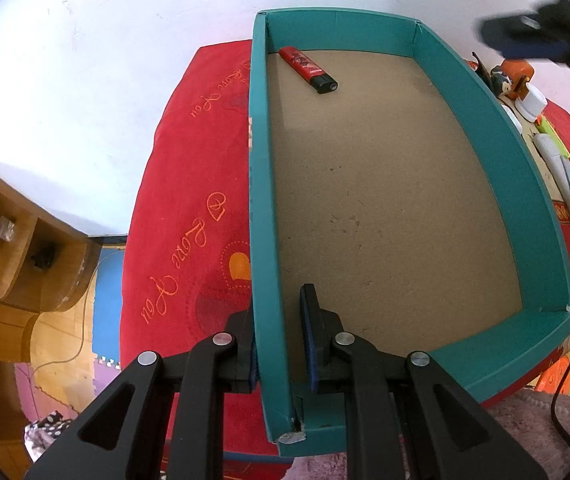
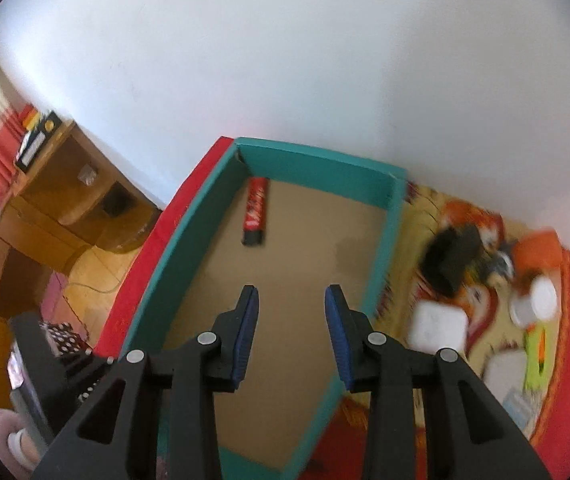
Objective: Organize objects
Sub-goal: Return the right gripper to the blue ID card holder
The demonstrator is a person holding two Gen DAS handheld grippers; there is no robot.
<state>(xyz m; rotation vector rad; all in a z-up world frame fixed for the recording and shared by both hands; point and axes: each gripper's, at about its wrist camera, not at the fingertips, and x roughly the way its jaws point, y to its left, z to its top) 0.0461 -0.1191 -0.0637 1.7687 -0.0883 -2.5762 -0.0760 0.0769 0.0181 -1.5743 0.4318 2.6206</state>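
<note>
My left tool (image 1: pixel 279 344) is clamped on the teal box (image 1: pixel 541 216) wall, lower centre. Right tool (image 2: pixel 291 336) hangs empty, jaws apart, over the box; the loose clutter (image 2: pixel 485 300) sits centre-right of its view, so right's nearer. Red lighter (image 2: pixel 256 210) already inside.

A glue stick (image 1: pixel 308 69) lies in the box's (image 1: pixel 485 112) far left corner
</note>
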